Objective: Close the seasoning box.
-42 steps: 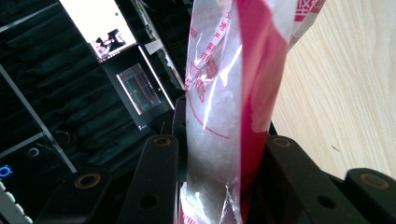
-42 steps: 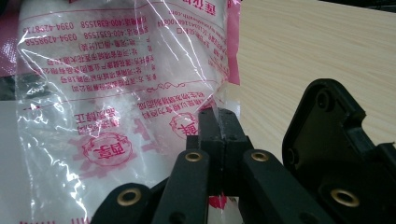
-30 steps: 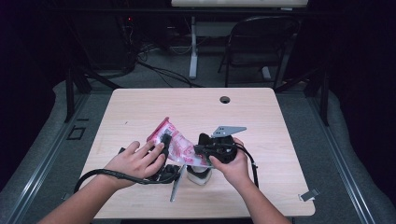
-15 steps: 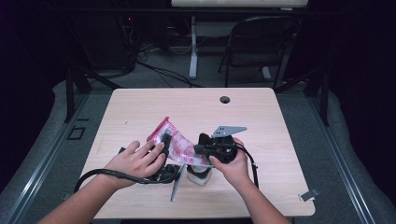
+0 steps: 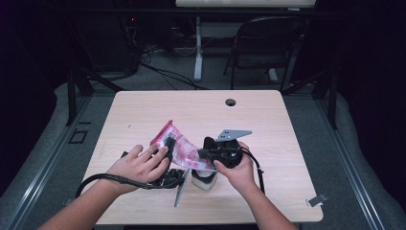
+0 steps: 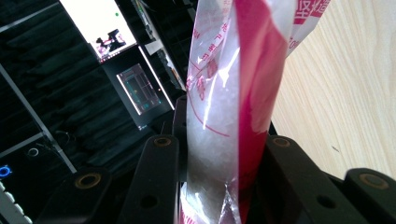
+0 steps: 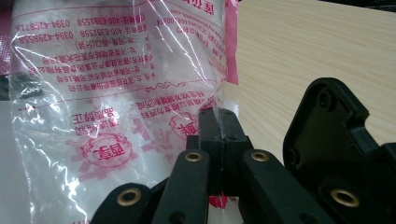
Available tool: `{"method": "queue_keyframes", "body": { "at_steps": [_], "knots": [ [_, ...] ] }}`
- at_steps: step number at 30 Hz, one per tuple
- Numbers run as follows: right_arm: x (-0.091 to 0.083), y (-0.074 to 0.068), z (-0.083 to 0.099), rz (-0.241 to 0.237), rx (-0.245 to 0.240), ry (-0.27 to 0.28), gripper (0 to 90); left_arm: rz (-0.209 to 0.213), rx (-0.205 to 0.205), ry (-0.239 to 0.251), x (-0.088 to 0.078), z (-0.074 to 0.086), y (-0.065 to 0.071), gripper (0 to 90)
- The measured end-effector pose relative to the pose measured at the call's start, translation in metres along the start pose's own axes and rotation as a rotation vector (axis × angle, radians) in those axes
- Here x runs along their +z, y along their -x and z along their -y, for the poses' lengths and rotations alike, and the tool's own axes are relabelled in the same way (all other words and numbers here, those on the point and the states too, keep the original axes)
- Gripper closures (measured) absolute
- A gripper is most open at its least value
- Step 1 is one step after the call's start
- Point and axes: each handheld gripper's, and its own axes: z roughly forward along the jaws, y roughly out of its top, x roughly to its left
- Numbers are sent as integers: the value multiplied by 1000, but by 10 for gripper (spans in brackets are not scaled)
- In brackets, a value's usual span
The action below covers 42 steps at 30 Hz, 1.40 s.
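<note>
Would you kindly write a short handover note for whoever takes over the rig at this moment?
Left gripper: shut on the pink-and-clear plastic bag, jaws either side of its granule-filled body.
Right gripper: shut on the bag's edge near a corner.
Bag: held between both grippers just above the table; a small white cup stands under it.
Done: bag gripped at both ends.
Left: probably opening it; no tear visible yet.

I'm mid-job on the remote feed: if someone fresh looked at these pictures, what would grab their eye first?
The pink and clear plastic bag of white granules, held up over the near middle of the wooden table. The left gripper clamps its body, and the right gripper pinches a corner of it shut. Under the bag, near the table's front edge, sits a small white cup.
</note>
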Motion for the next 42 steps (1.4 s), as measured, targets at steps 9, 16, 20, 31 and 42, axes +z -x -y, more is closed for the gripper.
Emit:
{"method": "queue_keyframes", "body": {
  "at_steps": [9,16,20,31,42],
  "knots": [
    [1,-1,-1,2,3,1,900,8,-12,-1,0,1,1,752],
    [0,1,1,-1,8,10,900,3,13,-3,0,0,-2,753],
    [-1,3,4,-5,16,18,900,15,17,-8,0,-1,-1,755],
    [-1,4,5,-1,19,18,900,11,0,1,0,0,1,756],
    [-1,3,4,0,17,19,900,18,6,1,0,0,-2,756]
  ]
}}
